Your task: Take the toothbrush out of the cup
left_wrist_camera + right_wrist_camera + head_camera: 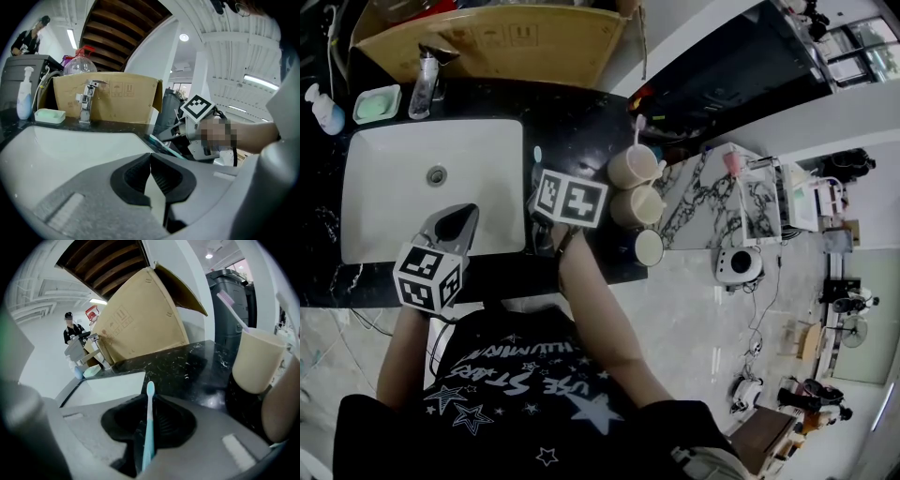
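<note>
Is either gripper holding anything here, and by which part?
A blue toothbrush stands handle-first between the right gripper's fingers, head outward; whether they clamp it cannot be told. The left gripper is shut, empty.

Glossy black white-veined stone counter around a smooth white sink, shiny metal tap, matt brown cardboard box, matt cream cups, and a smooth pale-blue plastic toothbrush
</note>
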A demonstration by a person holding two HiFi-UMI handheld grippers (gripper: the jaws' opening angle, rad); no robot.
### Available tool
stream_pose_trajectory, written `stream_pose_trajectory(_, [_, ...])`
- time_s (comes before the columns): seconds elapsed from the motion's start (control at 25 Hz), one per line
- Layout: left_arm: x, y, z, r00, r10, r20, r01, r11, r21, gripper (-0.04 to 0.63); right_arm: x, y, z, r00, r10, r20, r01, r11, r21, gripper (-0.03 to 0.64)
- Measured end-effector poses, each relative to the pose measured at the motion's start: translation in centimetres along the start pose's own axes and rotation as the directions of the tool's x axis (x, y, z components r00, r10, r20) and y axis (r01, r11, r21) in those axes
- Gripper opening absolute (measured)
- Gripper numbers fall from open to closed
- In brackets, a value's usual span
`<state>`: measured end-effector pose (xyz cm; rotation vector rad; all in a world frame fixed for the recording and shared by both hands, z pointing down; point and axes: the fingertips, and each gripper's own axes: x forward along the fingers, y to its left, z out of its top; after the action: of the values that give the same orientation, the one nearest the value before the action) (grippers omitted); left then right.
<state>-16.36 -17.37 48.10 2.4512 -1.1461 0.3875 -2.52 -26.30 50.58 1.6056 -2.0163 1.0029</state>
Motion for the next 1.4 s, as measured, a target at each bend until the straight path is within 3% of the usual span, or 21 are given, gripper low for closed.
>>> stream_pose_trajectory(0.48, [1.0, -3.3, 2.1, 0.999, 0.029, 0.028, -0.03, 0.999, 0.04, 0.009, -11.1, -2.1, 5.4, 0.967, 0.097, 0.236, -0.074, 0.992, -0.106, 0.128])
stream_pose_trajectory(0.76, [1.9, -6.7, 3.7, 0.998, 0.044, 0.053, -0.047, 0.997, 0.053, 0.009, -17.0, -7.0, 7.2, 0.946, 0.038, 0.323, 0.037, 0.974, -0.222, 0.19])
stream_pose_trajectory(1.04, [3.0, -9.8, 3.8, 0.997, 0.044, 0.056, -0.048, 0.996, 0.081, 0.009, -17.8, -13.4, 7.0, 0.955, -0.034, 0.295, 0.113, 0.96, -0.256, 0.19])
stream_pose_trajectory(1.4, [3.1, -11.8, 4.4, 0.993, 0.102, 0.063, -0.107, 0.99, 0.091, 0.009, -15.3, -15.5, 7.4, 0.979, 0.013, 0.204, 0.062, 0.933, -0.356, 0.163])
